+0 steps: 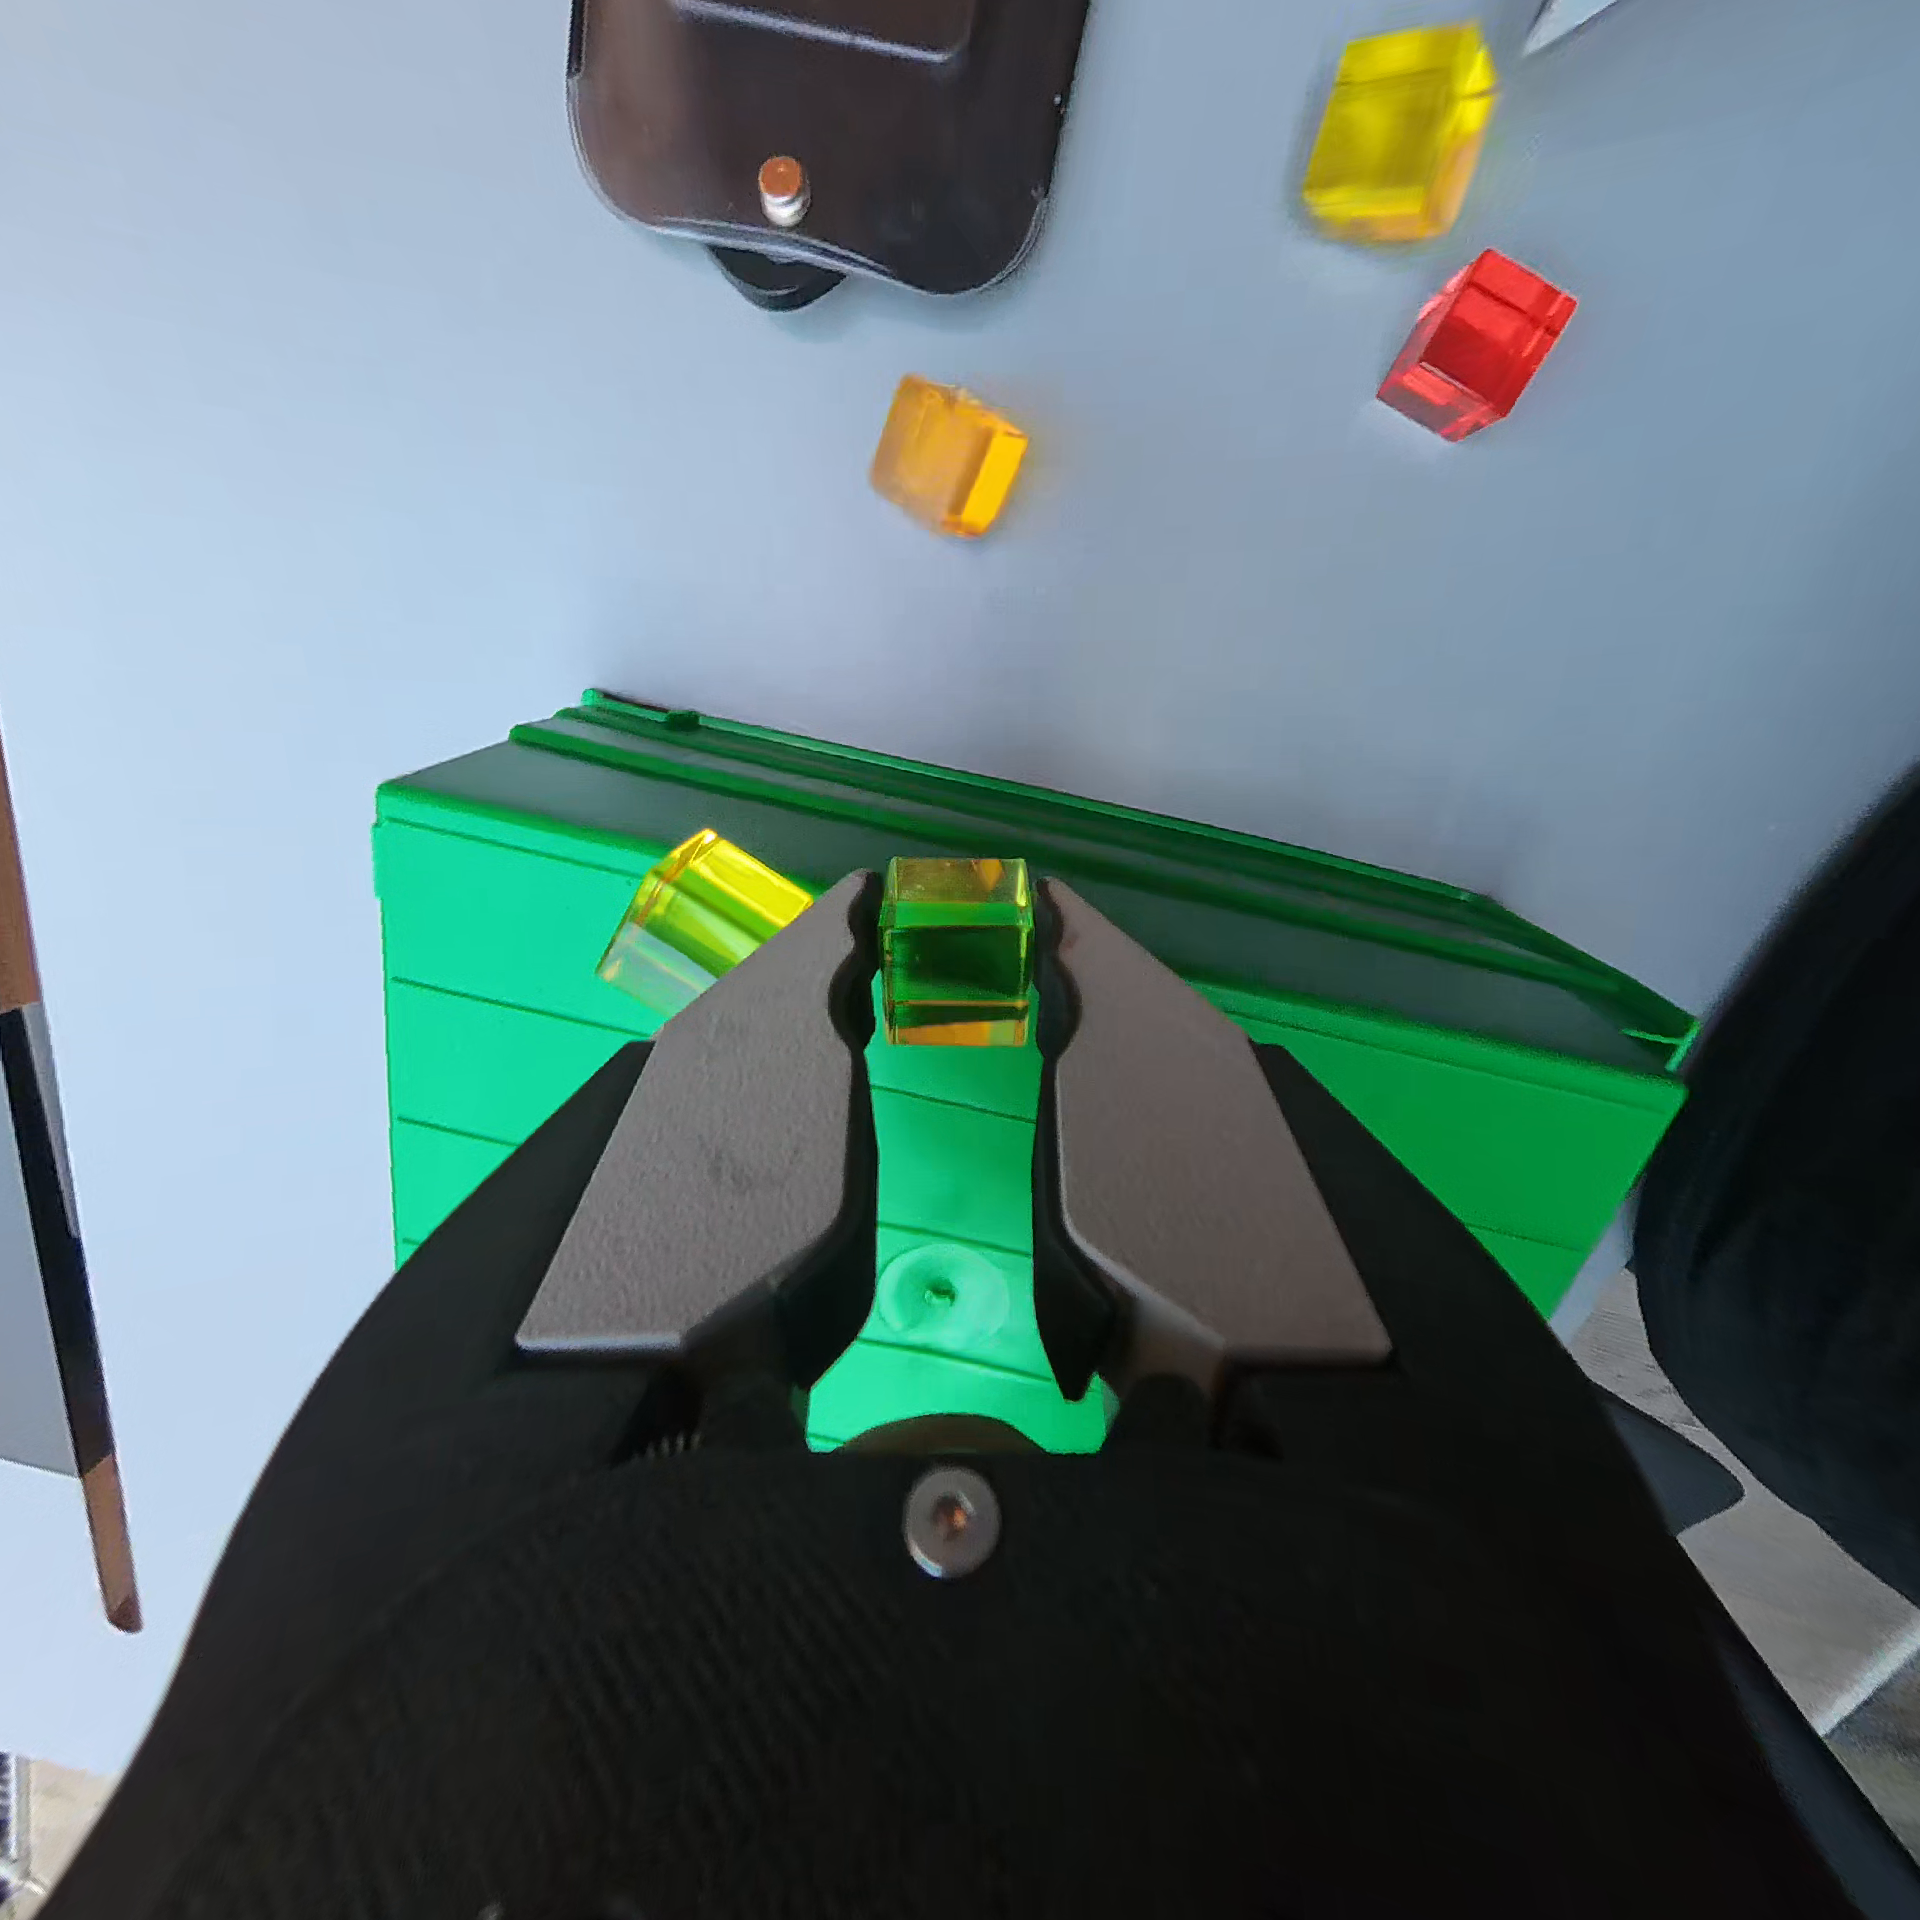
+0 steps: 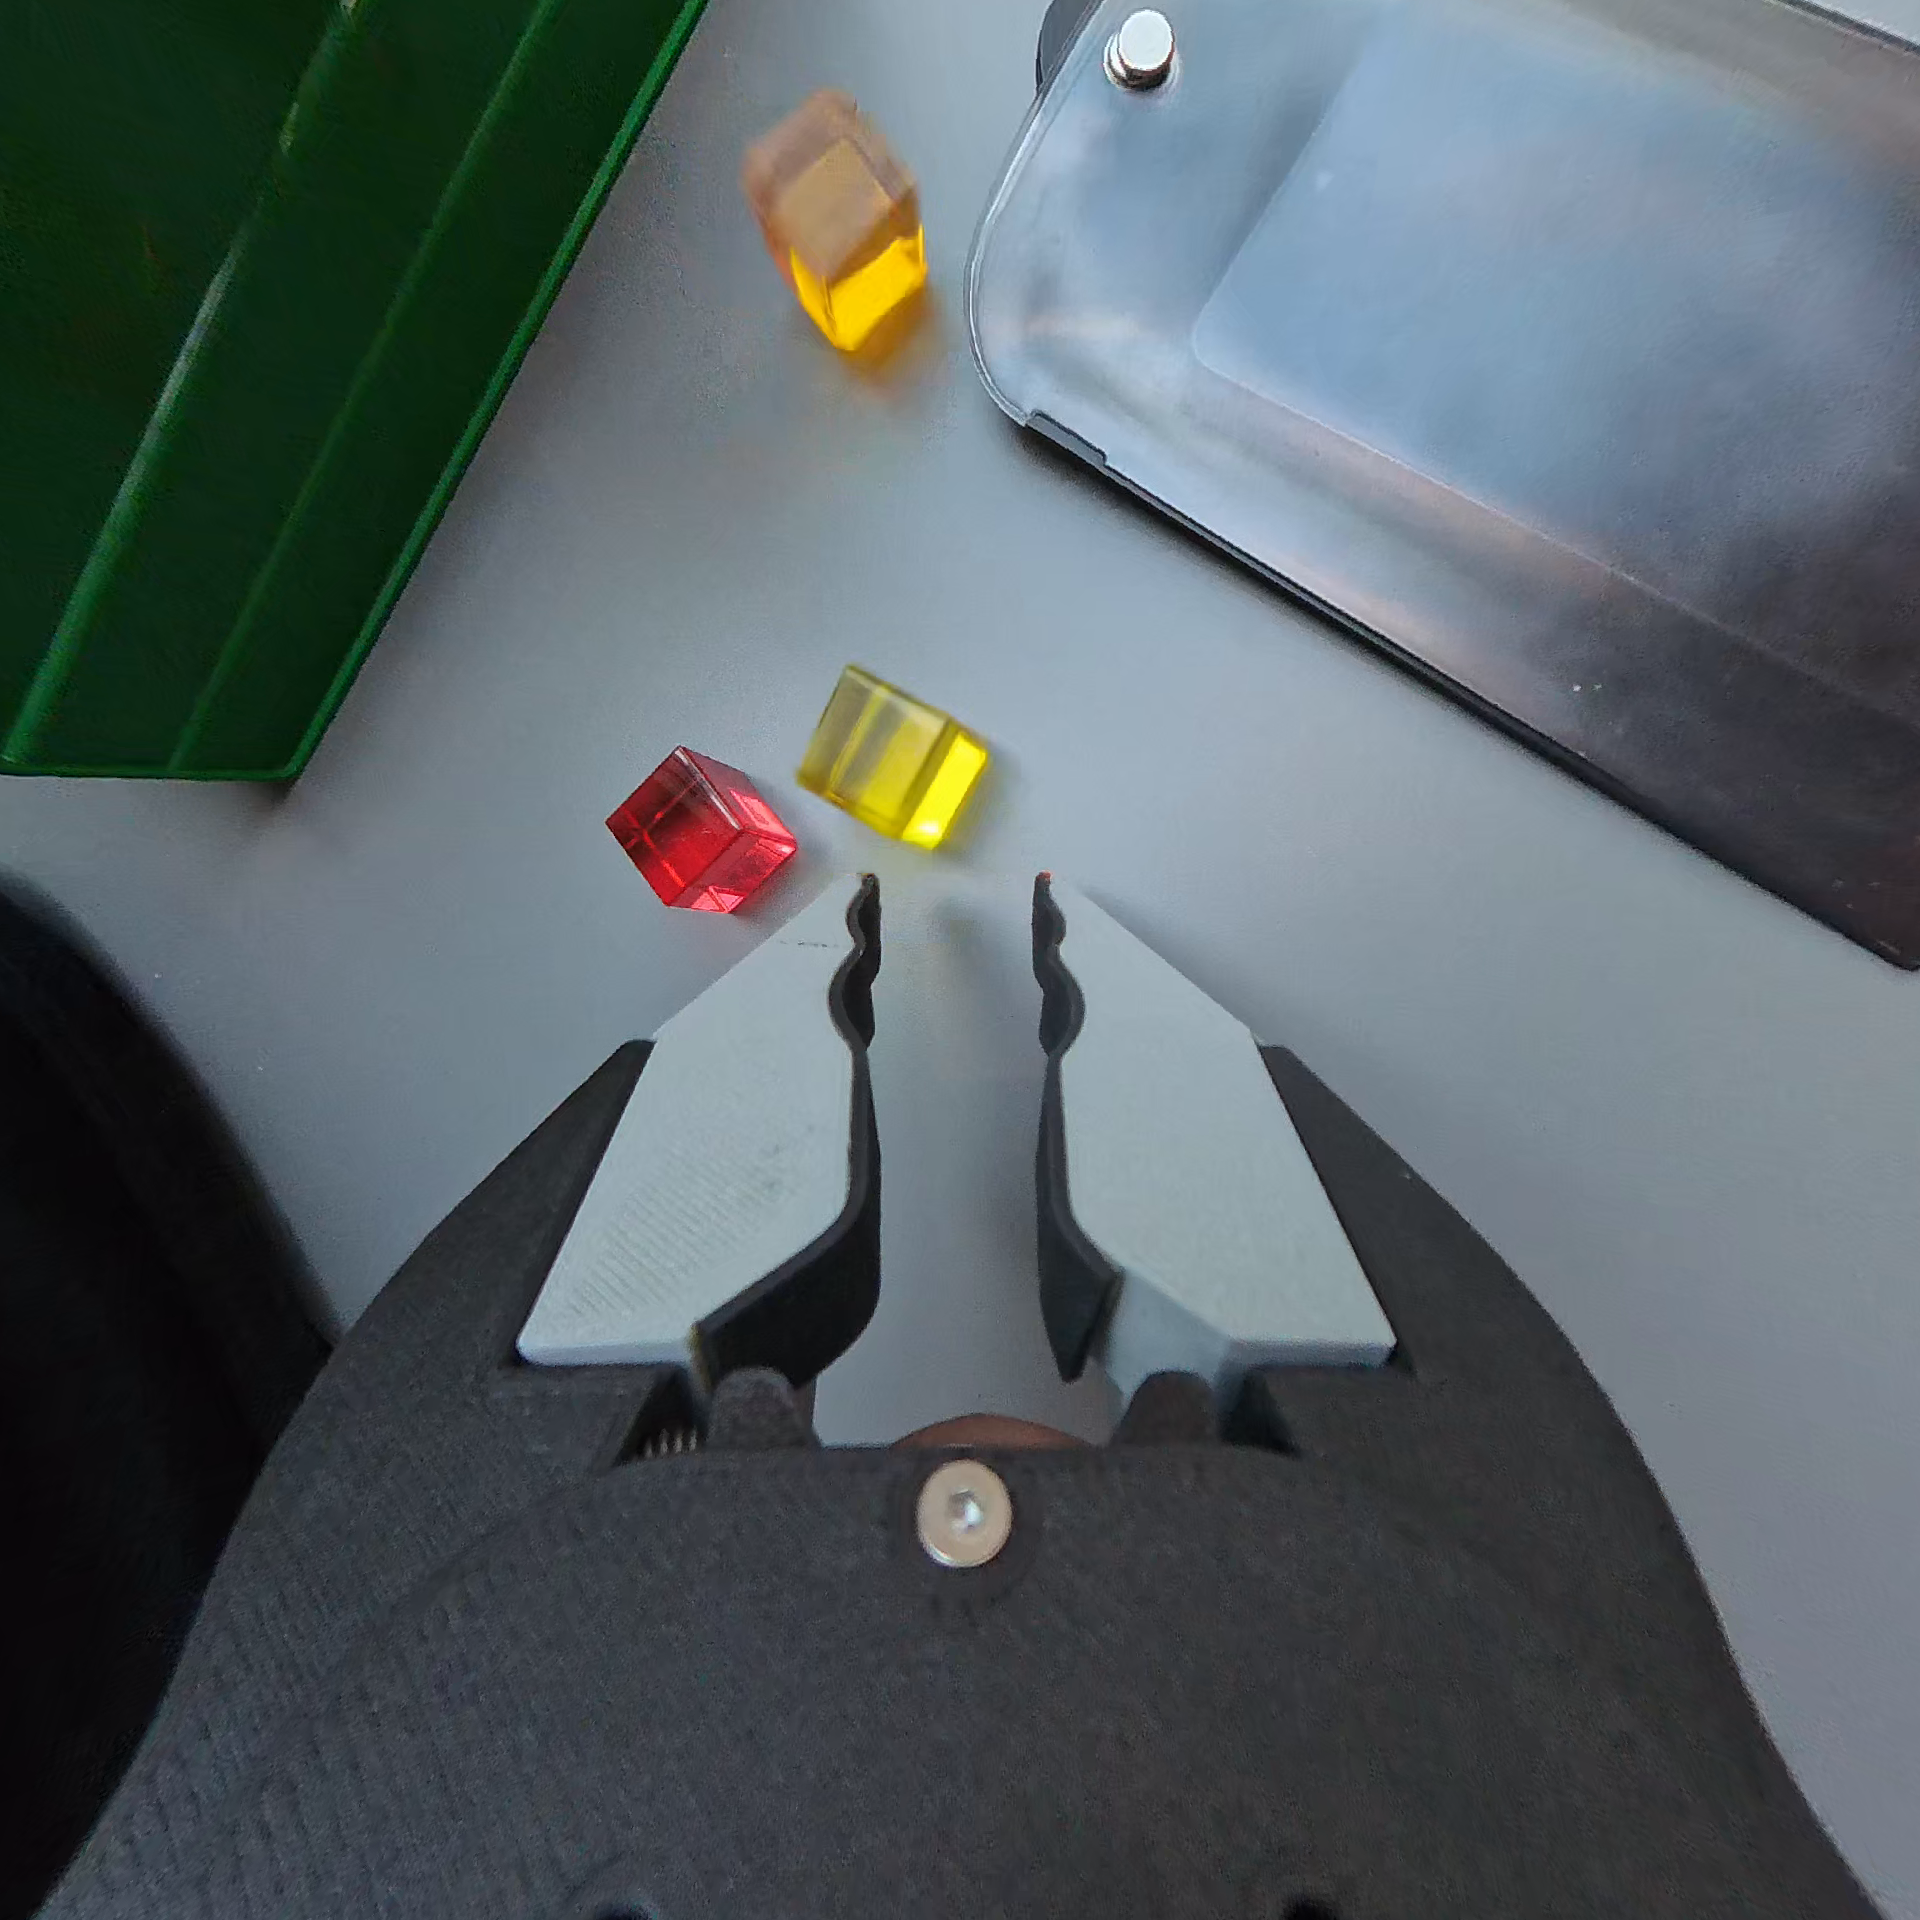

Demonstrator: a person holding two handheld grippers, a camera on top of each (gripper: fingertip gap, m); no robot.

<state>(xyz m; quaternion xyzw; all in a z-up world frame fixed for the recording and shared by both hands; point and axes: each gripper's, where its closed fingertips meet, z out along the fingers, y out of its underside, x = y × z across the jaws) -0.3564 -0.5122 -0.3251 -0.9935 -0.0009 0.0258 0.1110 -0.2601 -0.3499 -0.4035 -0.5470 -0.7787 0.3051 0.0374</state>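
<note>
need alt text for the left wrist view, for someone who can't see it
The left gripper is shut on a clear yellow cube above a green plastic bin, with a second yellow cube lying in the bin beside the jaws. Beyond it on the pale grey table lie an orange cube, a red cube, a larger yellow cube and a clear pouch.

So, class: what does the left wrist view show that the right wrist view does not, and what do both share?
Left only: the left gripper shut on a cube over the green bin, with a yellow-green cube inside.
Right only: the open, empty right gripper.
Both: the bin, red cube, yellow cube, orange cube and clear pouch.
</note>
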